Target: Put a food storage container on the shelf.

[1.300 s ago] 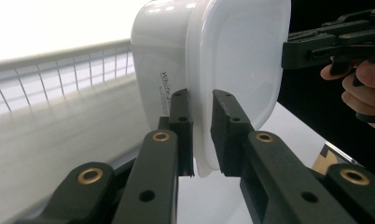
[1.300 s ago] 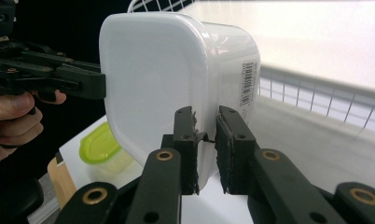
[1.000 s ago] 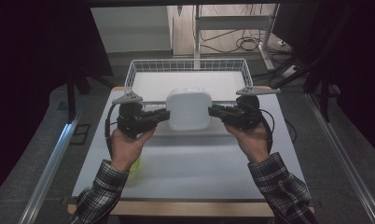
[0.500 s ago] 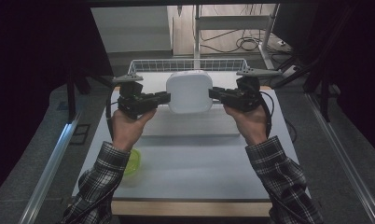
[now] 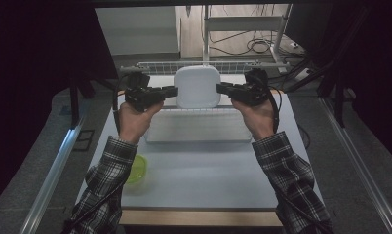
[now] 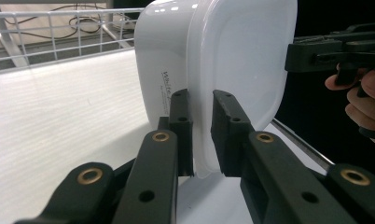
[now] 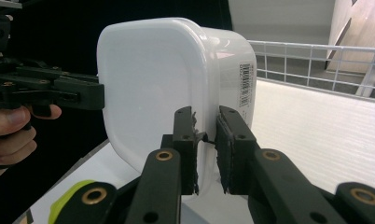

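- Dim room, pale bench (image 5: pixel 199 170), wire basket (image 5: pixel 160 68) at its far edge.
- Left hand-held gripper (image 6: pixel 202 135) and right hand-held gripper (image 7: pixel 206 149) each pinch the rim of a white tub (image 5: pixel 197 87), which is held aloft.
- Setting it down seems left.

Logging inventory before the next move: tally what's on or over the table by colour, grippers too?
White: 2, the lidded container held between both grippers, and the wire basket behind it.
Yellow-green: 1, the bowl at the table's near left.
Black: 2, the left gripper and the right gripper.
Total: 5.
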Demonstrator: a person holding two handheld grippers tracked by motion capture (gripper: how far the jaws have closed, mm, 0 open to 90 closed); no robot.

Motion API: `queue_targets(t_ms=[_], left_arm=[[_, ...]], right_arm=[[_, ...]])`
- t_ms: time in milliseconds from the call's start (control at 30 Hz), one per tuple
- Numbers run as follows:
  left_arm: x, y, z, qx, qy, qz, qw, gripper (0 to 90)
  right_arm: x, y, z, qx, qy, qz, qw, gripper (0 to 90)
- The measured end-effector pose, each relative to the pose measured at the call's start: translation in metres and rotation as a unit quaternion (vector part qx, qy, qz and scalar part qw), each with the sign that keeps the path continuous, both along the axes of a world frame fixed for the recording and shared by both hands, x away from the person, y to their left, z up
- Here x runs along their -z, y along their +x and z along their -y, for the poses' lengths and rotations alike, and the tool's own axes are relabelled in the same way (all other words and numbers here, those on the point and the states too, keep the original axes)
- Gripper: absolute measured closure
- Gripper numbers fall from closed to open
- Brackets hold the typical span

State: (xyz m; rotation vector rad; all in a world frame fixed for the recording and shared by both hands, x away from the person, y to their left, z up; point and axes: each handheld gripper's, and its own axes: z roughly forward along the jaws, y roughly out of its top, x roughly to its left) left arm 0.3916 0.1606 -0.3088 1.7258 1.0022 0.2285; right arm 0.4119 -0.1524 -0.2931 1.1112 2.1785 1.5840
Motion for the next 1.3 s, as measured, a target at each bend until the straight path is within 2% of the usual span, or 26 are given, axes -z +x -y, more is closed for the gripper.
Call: queue_targets(t_ms=[200, 400, 600, 700, 967, 1300], left_arm=[[0.001, 0.011, -0.001, -0.003, 0.001, -0.006, 1.0000, 78.9], [0.004, 0.017, 0.000, -0.006, 0.000, -0.016, 0.9999, 78.4], [0.006, 0.019, 0.002, -0.010, 0.003, -0.007, 0.9999, 74.5], [0.006, 0.022, 0.002, -0.005, -0.010, -0.007, 0.9999, 71.7], [0.007, 0.026, 0.005, -0.011, -0.013, 0.002, 0.9999, 63.5], [0.010, 0.031, 0.008, -0.023, 0.003, 0.010, 0.9997, 58.3]], right_arm=[[0.002, 0.011, -0.002, 0.004, 0.003, -0.010, 0.9999, 78.4], [0.004, 0.018, -0.003, 0.008, -0.005, -0.017, 0.9998, 78.0], [0.007, 0.021, -0.006, 0.011, -0.017, -0.013, 0.9997, 76.9], [0.007, 0.022, -0.008, 0.015, -0.025, -0.002, 0.9996, 73.4], [0.007, 0.027, -0.011, 0.017, -0.024, 0.003, 0.9996, 69.5], [0.008, 0.031, -0.016, 0.023, -0.036, 0.010, 0.9990, 64.2]])
